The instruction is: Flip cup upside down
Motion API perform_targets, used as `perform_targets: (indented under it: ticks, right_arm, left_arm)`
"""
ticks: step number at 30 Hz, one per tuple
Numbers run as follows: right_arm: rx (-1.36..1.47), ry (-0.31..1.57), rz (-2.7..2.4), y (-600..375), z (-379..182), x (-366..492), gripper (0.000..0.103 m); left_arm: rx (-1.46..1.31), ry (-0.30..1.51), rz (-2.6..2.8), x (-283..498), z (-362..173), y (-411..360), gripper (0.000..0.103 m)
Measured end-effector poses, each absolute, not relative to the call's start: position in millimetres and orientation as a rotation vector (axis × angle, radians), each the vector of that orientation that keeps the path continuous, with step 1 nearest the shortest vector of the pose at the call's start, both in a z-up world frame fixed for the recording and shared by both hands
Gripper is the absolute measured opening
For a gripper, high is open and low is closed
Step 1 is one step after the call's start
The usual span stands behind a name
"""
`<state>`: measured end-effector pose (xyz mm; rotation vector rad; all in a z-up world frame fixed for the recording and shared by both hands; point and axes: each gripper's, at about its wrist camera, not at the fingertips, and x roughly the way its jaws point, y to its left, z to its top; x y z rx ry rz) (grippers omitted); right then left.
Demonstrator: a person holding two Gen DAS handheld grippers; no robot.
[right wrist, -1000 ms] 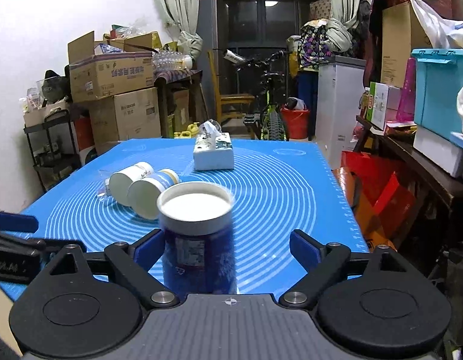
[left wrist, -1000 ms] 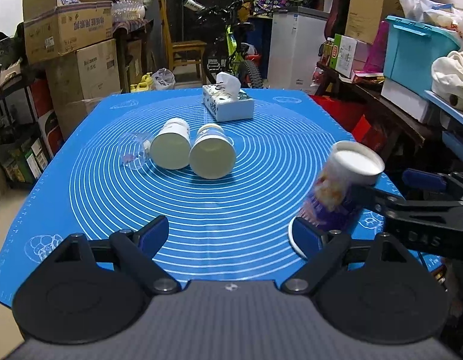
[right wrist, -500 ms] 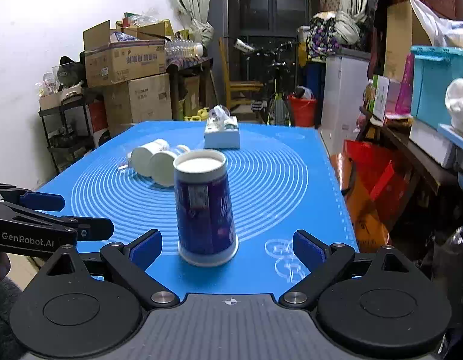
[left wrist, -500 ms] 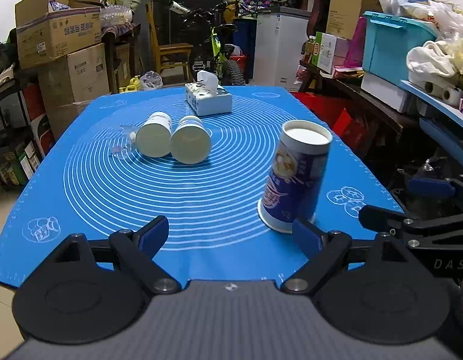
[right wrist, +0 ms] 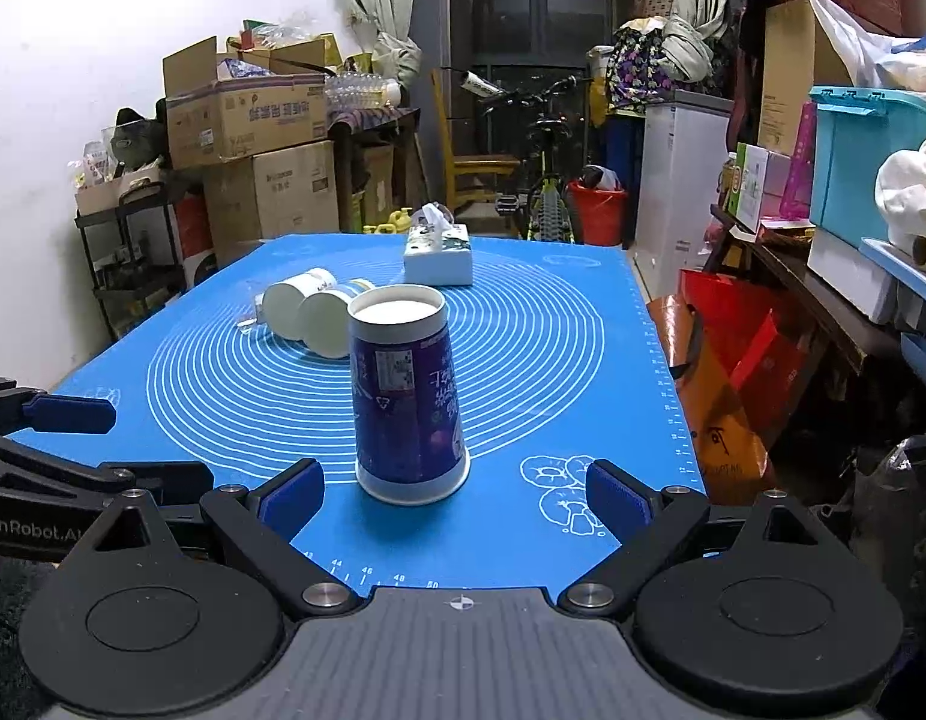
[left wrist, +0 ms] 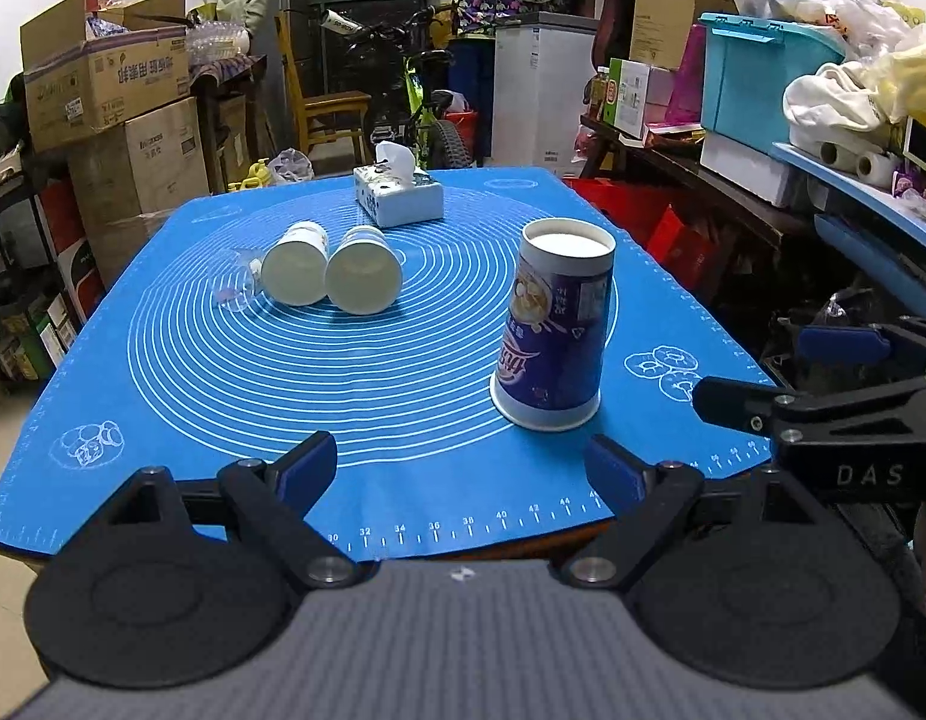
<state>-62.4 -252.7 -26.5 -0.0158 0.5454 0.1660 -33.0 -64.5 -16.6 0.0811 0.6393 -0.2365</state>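
One purple cup (right wrist: pixel 410 402) stands mouth-down on the blue mat (right wrist: pixel 553 354), so flipping looks done; right gripper (right wrist: pixel 456 495) and left gripper (left wrist: pixel 459 468) both spread, holding nothing.

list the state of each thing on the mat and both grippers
purple cup: upside down, rim on the mat, free of both grippers
two white cups: lying on their sides, side by side
tissue box: upright, tissue sticking out
left gripper: open, empty
right gripper: open, empty
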Motion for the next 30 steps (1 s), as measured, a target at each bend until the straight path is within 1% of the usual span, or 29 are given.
perform_targets:
  ticks: [30]
  right_arm:
    - [-0.019,0.566,0.168,-250.5,-30.5,-59.6,0.094]
  left_arm:
    - [0.091,0.655,-0.233,-32.4,-21.3,-64.0,0.090]
